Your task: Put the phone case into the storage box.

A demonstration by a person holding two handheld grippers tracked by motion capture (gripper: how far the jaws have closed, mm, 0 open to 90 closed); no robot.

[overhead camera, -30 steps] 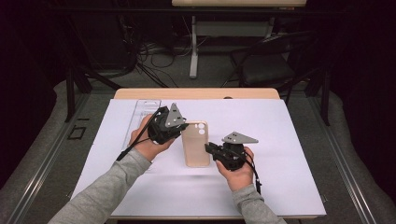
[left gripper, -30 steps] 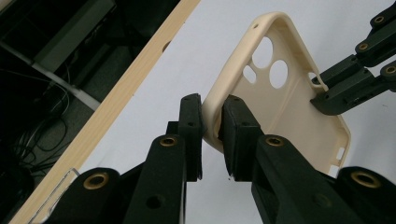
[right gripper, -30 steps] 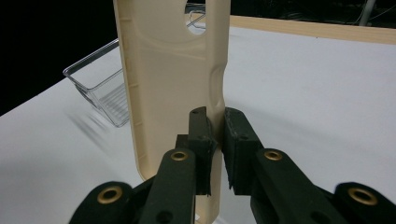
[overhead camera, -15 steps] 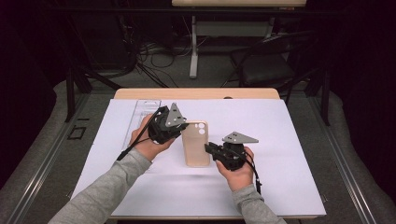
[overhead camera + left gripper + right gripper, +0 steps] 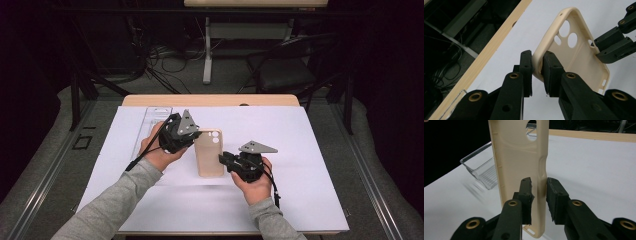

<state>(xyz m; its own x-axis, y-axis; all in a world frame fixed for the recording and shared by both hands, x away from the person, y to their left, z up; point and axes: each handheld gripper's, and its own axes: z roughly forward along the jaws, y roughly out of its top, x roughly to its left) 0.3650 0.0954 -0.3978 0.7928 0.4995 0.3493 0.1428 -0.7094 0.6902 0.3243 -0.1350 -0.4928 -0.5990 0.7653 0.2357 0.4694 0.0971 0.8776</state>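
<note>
Above the white sheet (image 5: 310,165) that covers the counter (image 5: 210,100), a beige phone case (image 5: 209,152) hangs between two pairs of tongs. The left tongs (image 5: 537,67) are clamped narrow on one long rim of the case near its camera cut-outs, with the rim squeezed between both pads, and they carry it clear of the sheet. The right tongs (image 5: 538,195) straddle the opposite rim closer to the bottom end, but their jaws have just been opening: in the right gripper view the left pad lies close against the case wall, while the right pad stands off with a sliver of shadow between. Compared with the high view of a second ago, both hands and the case sit in the same place, so the only change is this slackening of the right grip. That suggests a handover of the load: the case now depends on the left tongs alone, and the right hand looks free to pull away or take a new hold. A clear plastic tray (image 5: 152,122) lies on the sheet beyond the left hand (image 5: 159,155), well apart from the case.
</note>
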